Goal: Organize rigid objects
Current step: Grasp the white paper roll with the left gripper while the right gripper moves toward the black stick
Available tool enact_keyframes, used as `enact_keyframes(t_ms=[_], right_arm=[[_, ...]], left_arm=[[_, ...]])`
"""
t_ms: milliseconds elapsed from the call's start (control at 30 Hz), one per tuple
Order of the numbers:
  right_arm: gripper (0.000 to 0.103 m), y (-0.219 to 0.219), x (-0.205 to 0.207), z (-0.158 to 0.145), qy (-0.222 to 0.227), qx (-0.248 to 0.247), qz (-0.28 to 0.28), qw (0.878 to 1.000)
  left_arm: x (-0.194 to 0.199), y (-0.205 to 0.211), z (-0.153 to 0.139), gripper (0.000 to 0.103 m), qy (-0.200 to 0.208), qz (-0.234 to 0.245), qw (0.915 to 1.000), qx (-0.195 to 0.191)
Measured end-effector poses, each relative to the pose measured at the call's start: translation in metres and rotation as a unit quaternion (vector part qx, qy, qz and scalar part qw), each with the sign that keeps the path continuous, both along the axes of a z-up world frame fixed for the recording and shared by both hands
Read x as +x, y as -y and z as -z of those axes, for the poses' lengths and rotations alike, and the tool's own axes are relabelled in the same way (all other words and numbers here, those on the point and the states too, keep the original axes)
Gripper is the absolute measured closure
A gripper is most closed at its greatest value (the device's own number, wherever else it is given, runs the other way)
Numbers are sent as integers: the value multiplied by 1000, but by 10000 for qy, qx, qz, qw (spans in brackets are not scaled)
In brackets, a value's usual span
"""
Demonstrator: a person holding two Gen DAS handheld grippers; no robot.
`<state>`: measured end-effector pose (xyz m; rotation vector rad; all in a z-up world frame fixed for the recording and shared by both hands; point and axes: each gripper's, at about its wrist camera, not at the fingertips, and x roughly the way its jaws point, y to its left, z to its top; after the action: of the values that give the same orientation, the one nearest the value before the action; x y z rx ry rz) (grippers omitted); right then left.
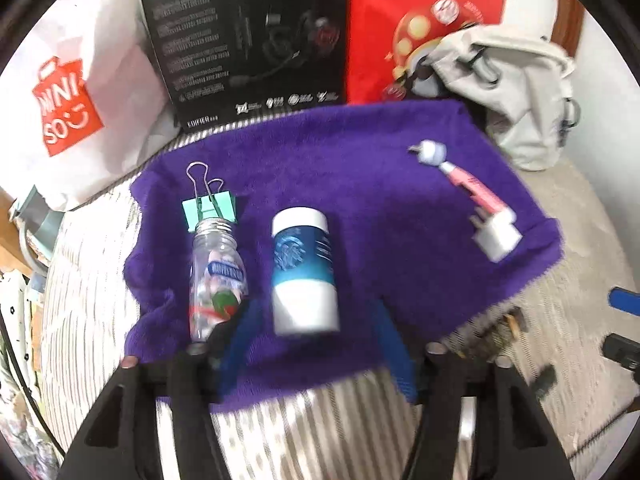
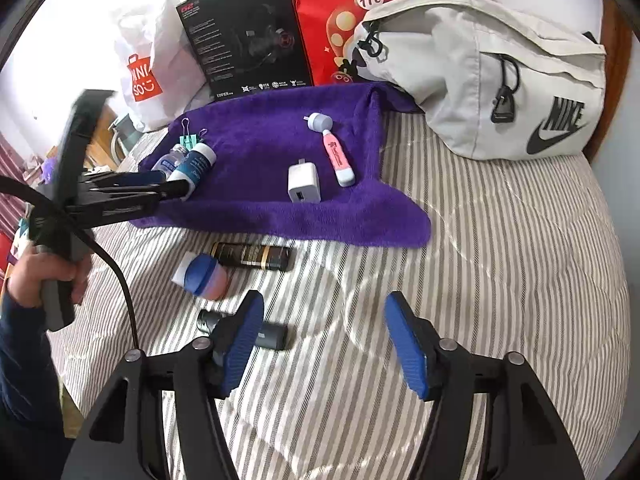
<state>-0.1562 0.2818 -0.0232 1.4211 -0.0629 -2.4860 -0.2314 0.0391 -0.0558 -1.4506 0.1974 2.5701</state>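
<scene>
While hovering low over the purple towel (image 1: 360, 168) with left gripper (image 1: 316, 344) spread around nothing, apparently releasing the blue-and-white canister (image 1: 304, 268) beside the clear bottle (image 1: 216, 276). Next: bring right gripper (image 2: 324, 340), also spread, onto the dark cylinder (image 2: 272, 334) on the bed (image 2: 500, 280).

NIKE on grey bag (image 2: 520, 80), HECATE on black box (image 2: 244, 36), Hi on red bag (image 2: 340, 0)

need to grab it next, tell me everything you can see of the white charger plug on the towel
The white charger plug is a small, glossy, plastic-looking cube with rounded edges. A USB port faces the right wrist camera, and prongs stick out of the far end. It rests on the purple towel near the front edge, beside the pink tube. Nothing grips it.
</scene>
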Motion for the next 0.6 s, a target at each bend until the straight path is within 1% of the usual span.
enact_keyframes(t_ms=[33,100,133,200,333,400,433,500,600], right_arm=[[40,-2,5,1,4,45,39,10000],[40,-5,12,3,25,-2,100,9999],[40,-6,15,4,42,-28,118,9999],[40,-8,22,8,101,-38,154,9998],[40,-7,36,16,198,-27,127,9997],[40,-6,42,19,242,-31,104,9996],[40,-5,45,20,252,-33,96,9996],[40,-4,51,21,272,-51,91,9996],[40,-3,56,20,262,-92,81,9996]], left_arm=[[9,-2,-4,34,-22,60,10000,55],[23,-6,-7,34,-46,113,9998,179],[31,-9,-6,34,-4,178,9994,280],[41,-13,-1,34,97,171,9992,361],[51,-25,16,33,316,222,9984,416],[51,-25,18,33,322,204,9972,641],[49,-26,19,31,368,188,9968,679],[48,-31,22,31,446,218,9963,708],[53,-41,22,32,433,338,9971,519]])
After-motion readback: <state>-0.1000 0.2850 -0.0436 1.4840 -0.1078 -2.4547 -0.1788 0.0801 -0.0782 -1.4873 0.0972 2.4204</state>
